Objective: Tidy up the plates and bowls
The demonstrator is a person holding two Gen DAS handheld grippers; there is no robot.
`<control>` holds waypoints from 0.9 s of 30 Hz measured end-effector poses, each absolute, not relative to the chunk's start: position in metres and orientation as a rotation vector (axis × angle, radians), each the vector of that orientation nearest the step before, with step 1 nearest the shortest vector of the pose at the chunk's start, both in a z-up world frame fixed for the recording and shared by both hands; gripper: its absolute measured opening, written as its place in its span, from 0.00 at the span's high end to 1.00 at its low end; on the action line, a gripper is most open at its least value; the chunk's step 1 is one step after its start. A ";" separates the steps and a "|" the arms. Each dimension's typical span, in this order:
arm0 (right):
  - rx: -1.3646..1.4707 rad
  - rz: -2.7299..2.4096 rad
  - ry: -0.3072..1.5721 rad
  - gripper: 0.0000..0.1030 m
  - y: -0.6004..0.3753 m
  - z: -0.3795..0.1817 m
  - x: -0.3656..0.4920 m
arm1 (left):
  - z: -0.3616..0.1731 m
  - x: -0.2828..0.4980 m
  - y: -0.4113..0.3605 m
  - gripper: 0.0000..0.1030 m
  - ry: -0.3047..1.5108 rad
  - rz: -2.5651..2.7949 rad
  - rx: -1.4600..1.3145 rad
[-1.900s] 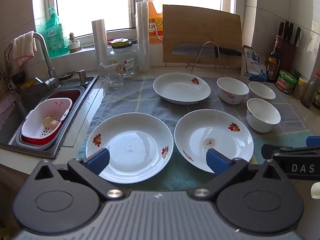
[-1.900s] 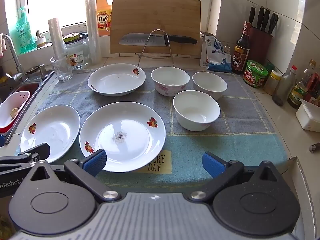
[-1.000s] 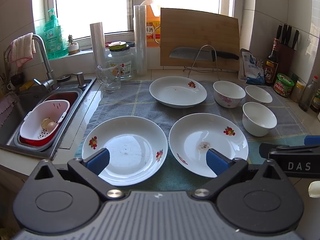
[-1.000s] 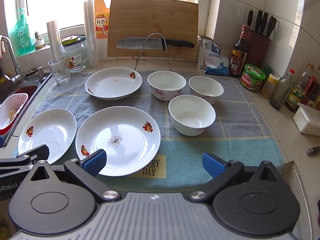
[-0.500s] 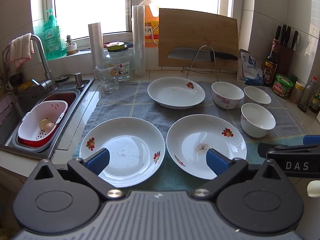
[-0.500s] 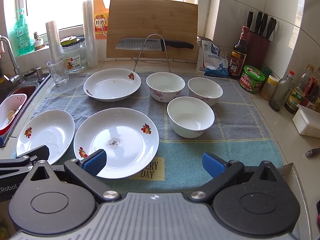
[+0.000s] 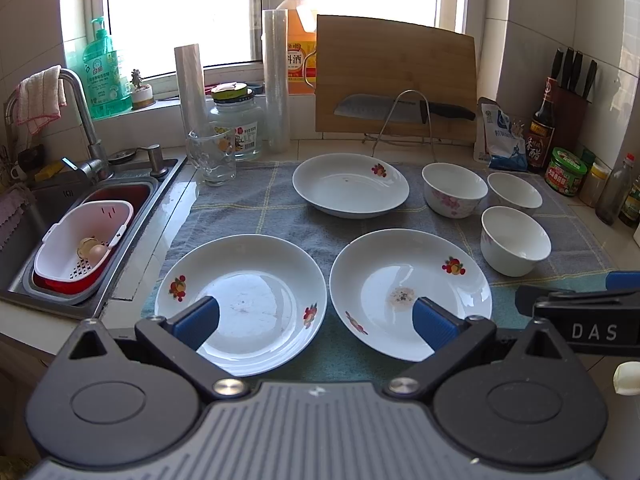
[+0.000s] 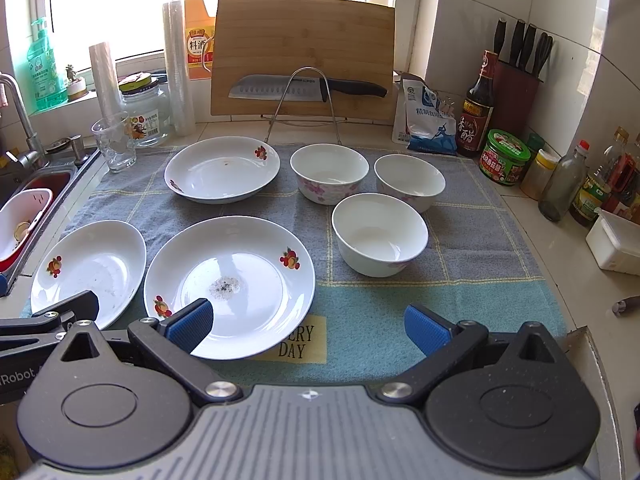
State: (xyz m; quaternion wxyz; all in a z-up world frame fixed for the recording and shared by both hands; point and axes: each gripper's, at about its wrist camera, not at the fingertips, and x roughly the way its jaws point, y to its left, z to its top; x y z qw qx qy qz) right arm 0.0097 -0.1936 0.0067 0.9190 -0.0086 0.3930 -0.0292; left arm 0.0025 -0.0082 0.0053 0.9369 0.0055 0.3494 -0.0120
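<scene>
Both grippers hover wide apart and empty at the counter's near edge. Left gripper (image 7: 316, 318) faces two floral plates (image 7: 240, 296); right gripper (image 8: 306, 325) has three bowls (image 8: 379, 234) ahead. Best approach: pinch one plate's near rim, lift level, then stack.

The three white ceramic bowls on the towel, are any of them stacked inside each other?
No, the three white ceramic bowls each sit separately on the grey checked towel.

Bright window (image 7: 180, 12) backlight, sharp focus, fisheye-bent edges.
</scene>
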 end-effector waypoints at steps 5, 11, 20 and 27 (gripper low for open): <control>-0.016 -0.059 0.808 0.00 -0.196 0.006 0.011 | 0.005 0.003 -0.008 0.01 0.714 -0.025 0.012; -0.016 -0.060 0.808 0.00 -0.196 0.006 0.011 | 0.005 0.002 -0.008 0.01 0.714 -0.025 0.012; -0.015 -0.059 0.809 0.00 -0.198 0.006 0.013 | 0.003 0.003 -0.009 0.01 0.713 -0.022 0.013; -0.017 -0.055 0.809 0.00 -0.199 0.005 0.015 | 0.002 0.005 -0.015 0.01 0.715 -0.010 0.017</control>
